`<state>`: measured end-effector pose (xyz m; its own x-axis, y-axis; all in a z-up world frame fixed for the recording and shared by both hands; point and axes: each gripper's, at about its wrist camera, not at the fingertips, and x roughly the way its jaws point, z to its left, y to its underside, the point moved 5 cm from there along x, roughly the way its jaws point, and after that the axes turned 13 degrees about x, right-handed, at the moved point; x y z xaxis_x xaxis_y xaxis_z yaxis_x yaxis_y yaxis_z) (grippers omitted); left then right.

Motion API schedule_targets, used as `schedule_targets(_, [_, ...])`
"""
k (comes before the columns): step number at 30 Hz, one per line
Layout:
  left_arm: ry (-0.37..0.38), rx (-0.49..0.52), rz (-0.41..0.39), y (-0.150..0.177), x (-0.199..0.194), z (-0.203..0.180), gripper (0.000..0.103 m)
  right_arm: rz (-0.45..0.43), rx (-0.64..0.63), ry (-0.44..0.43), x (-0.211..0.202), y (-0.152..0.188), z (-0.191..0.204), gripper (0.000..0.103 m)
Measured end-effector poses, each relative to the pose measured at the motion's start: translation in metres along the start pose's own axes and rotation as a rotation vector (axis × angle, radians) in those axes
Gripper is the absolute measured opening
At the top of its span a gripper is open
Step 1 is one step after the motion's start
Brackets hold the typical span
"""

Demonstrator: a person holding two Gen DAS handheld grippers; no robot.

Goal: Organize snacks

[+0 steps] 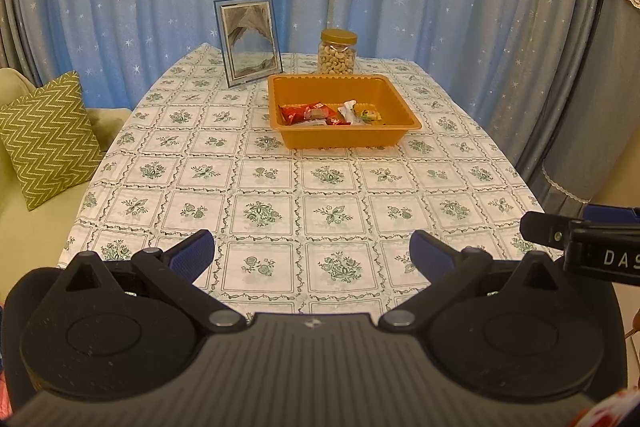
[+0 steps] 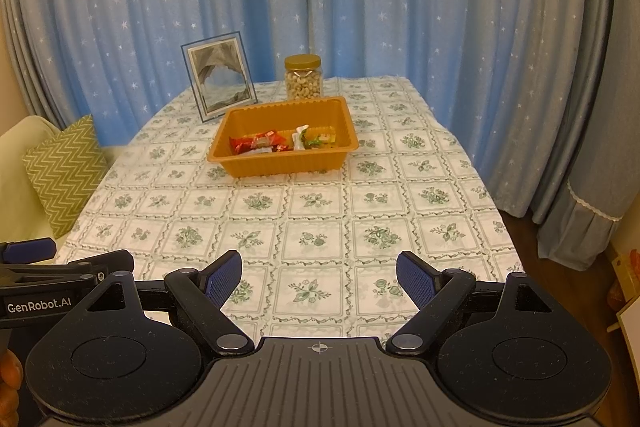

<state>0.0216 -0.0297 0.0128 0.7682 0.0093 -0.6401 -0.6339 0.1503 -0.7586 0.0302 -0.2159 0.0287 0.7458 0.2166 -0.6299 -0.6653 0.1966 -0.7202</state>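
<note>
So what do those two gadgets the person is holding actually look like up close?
Both are matte black plastic. Each has a ribbed grey-black body with a small crosshair mark, two round disc-like housings, and angled link arms ending in fingers with textured blue pads. The left gripper shows "GenRobot.AI" in white on its side, seen from the right wrist view. The right gripper shows the white letters "DAS". No cables are visible.

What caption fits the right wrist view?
Open right tongs face an orange tray of wrapped snacks.

Bare tablecloth [image 2: 312, 211] lies open up to the orange tray [image 2: 280, 163].
</note>
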Motion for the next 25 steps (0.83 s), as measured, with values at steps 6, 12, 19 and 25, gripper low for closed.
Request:
schedule_targets(6, [0.000, 0.001, 0.000, -0.0001, 0.0001, 0.0003, 0.103, 0.000, 0.000, -0.001, 0.0001, 0.0001, -0.0001, 0.084])
schedule_targets(12, [0.001, 0.001, 0.002, 0.0015, 0.0005, 0.0006, 0.103, 0.001, 0.000, -0.001, 0.0004, 0.0001, -0.0002, 0.084])
schedule_targets(19, [0.003, -0.001, 0.001, 0.0037, 0.0010, -0.0001, 0.103, 0.003, 0.005, 0.003, 0.0023, 0.0073, -0.0008, 0.084])
schedule_targets(25, [-0.001, -0.006, -0.016, 0.0042, 0.0014, 0.0010, 0.103, 0.005, 0.005, 0.003, 0.0029, 0.0080, -0.0013, 0.084])
